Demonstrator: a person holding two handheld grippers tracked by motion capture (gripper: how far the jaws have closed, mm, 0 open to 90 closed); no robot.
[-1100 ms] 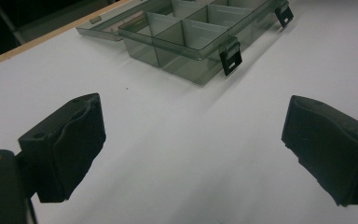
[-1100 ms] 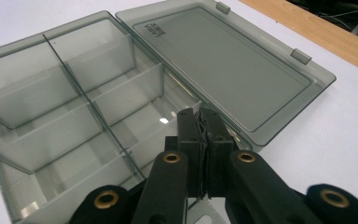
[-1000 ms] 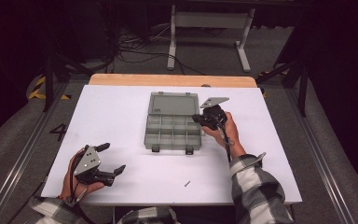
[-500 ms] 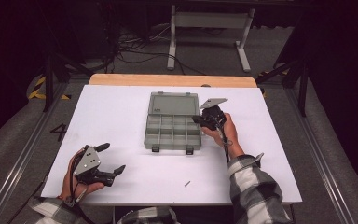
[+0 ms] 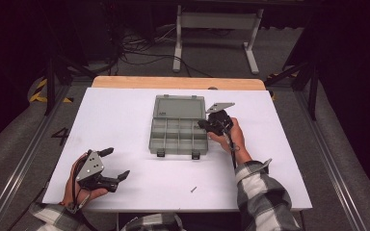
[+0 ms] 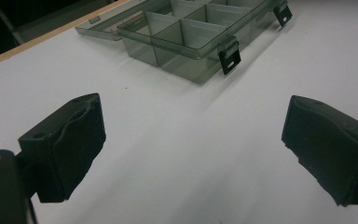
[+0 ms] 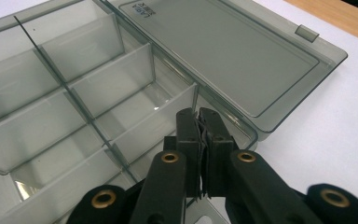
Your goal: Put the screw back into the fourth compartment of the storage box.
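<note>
White table point(image 5: 125, 125), open organizer box point(image 5: 178, 131), right gripper point(image 5: 203, 124) closed at its edge

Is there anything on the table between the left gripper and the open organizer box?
Nothing visible does. In the left gripper view, bare white table runs from the open left gripper to the organizer box. A small dark piece lies off to the side, near the table's front edge.

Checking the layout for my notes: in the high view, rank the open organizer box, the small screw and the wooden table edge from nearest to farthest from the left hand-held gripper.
1. Small screw, right of the left hand-held gripper, near the front edge.
2. Organizer box, mid-table.
3. Wooden table edge, far side.
</note>
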